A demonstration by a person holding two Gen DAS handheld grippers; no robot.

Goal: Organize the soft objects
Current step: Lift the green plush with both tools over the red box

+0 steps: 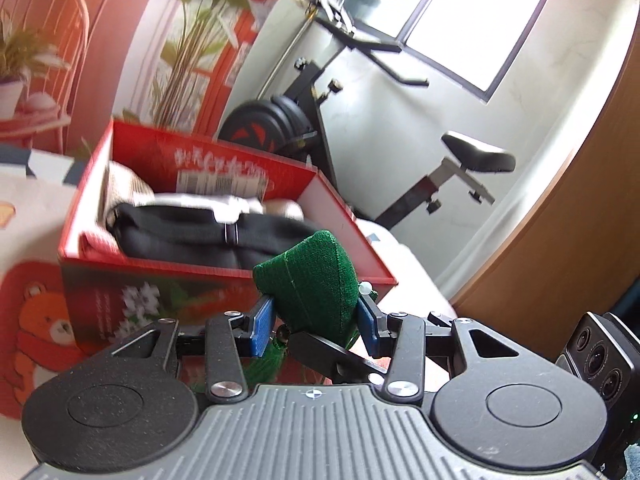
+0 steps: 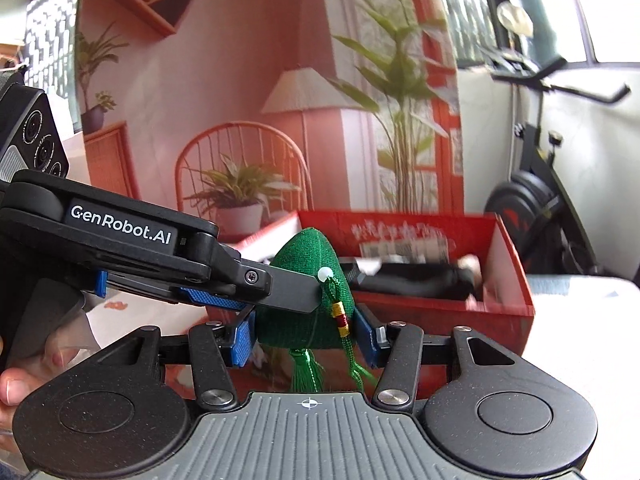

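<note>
A green fabric pouch (image 1: 312, 284) shaped like a cone, with a white bead and green tassel, is held in the air just before a red box (image 1: 96, 264). My left gripper (image 1: 316, 324) is shut on the pouch, its blue pads (image 1: 262, 330) pressed on both sides. My right gripper (image 2: 306, 336) is shut on the same pouch (image 2: 308, 280) from another angle. The left gripper's body (image 2: 120, 248) crosses the right wrist view and touches the pouch. The red box (image 2: 516, 276) holds a black soft item (image 1: 192, 232) and light cloth.
A patterned cloth with a bear print (image 1: 36, 332) covers the surface under the box. An exercise bike (image 1: 400, 152) stands behind the box by a white wall. A wooden panel (image 1: 560, 240) is at the right. A backdrop printed with plants and a chair (image 2: 248, 160) stands behind.
</note>
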